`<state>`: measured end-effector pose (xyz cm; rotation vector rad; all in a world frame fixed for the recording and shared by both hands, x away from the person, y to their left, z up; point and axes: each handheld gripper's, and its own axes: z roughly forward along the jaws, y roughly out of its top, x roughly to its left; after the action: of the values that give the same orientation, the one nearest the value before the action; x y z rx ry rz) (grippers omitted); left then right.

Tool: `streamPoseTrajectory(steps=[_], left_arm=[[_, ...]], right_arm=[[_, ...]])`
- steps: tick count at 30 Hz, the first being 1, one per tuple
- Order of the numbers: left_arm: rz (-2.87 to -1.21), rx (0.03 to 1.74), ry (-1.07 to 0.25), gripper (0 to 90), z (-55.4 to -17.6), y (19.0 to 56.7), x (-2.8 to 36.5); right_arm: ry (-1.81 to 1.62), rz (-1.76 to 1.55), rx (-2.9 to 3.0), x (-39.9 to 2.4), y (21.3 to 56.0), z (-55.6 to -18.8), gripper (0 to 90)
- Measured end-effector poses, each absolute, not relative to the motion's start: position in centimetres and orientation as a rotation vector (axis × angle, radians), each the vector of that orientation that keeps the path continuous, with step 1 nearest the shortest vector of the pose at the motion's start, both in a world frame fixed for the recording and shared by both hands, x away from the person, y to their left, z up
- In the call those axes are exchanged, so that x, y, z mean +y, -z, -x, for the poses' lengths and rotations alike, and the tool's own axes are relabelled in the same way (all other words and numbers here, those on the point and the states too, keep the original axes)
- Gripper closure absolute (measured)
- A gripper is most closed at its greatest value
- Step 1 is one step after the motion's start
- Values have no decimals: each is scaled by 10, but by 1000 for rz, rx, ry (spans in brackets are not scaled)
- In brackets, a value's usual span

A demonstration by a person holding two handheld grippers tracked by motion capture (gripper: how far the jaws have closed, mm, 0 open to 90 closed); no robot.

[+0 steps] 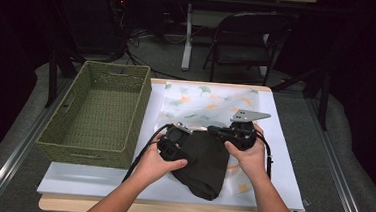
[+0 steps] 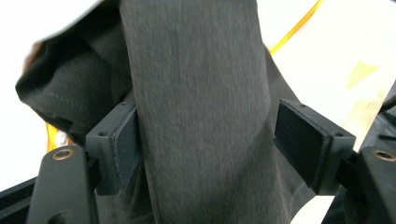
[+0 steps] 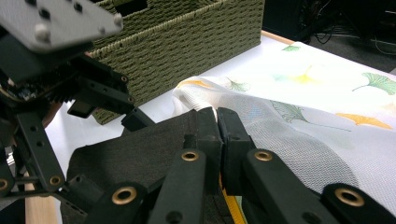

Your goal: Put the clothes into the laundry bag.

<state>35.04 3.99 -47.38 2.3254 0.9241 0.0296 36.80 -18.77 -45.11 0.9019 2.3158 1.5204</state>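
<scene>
A dark grey cloth [image 1: 204, 162] lies bunched on the table's middle, partly over a white leaf-print cloth [image 1: 201, 102]. My left gripper [image 1: 178, 140] sits at its upper left edge. In the left gripper view the left gripper [image 2: 205, 135] stands open around a raised fold of the dark cloth [image 2: 196, 70]; one pad [image 2: 123, 149] touches the fold and the other stands apart. My right gripper [image 1: 214, 130] is at the cloth's upper right. In its own view the right gripper [image 3: 218, 121] is shut on the dark cloth's [image 3: 140, 149] edge.
A green wicker basket [image 1: 140, 112] stands at the left on the white mat [image 1: 282, 157], its wall [image 3: 187, 42] close behind the grippers. The leaf-print cloth [image 3: 303, 93] spreads to the back right. A folding chair [image 1: 245, 40] stands beyond the table.
</scene>
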Motion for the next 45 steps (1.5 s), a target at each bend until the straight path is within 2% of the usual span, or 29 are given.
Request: streamPoseTrajectory(steps=[11, 19, 24, 33, 35, 39, 45], left_arm=[[-2334, 935, -36, 264, -351, 493, 43], [-2315, 952, -24, 336, -352, 500, 45], [-2289, 952, 0, 420, -355, 502, 50], [-2287, 981, -17, 440, -353, 503, 47], [-2289, 969, -8, 498, -353, 504, 46], [-2256, 985, 91, 653, -355, 504, 46], [-2273, 961, 70, 718, -355, 497, 42]], right_arm=[[-1516, -899, 2318, -187, 451, -367, 885], [-1515, -898, 2319, -186, 451, -366, 885], [-1514, -892, 2321, -185, 451, -366, 885], [-1510, -884, 2326, -184, 451, -365, 884], [-1512, -884, 2326, -184, 451, -365, 885], [-1511, -880, 2328, -183, 451, -365, 885], [-1511, -878, 2328, -182, 450, -364, 884]])
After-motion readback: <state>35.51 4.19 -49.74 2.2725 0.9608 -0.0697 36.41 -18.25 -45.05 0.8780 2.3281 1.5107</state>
